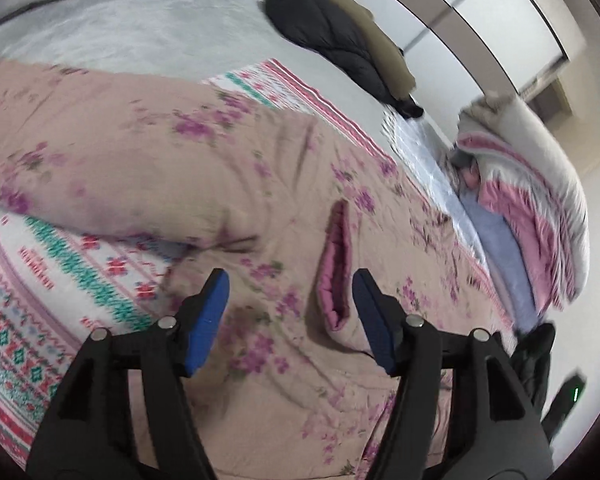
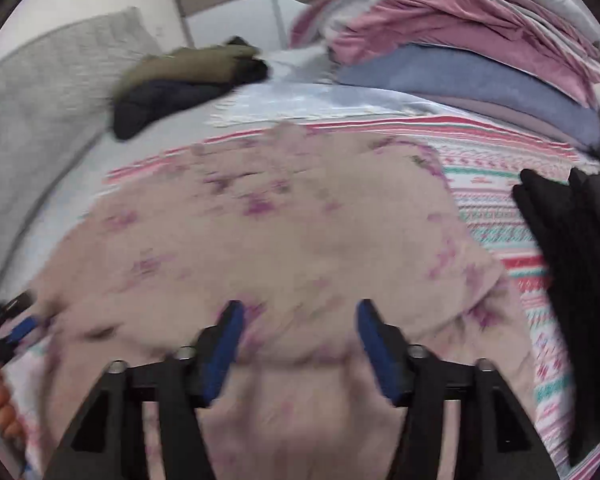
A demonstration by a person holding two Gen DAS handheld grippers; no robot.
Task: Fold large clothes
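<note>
Spread over the bed is a white patterned blanket with red and teal bands [image 1: 60,280], on which the quilted pink floral garment [image 1: 228,184] is laid, padded and creased. Both the left gripper [image 1: 290,300] and right gripper [image 2: 300,336] are held above it with blue-padded fingers [image 1: 208,312] apart and empty. Folded bedding [image 2: 460,40] is stacked beyond

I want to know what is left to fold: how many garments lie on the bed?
2 sure: the pink floral garment spread under both grippers, and the dark jacket beyond it. A black garment at the right edge may be another.
</note>
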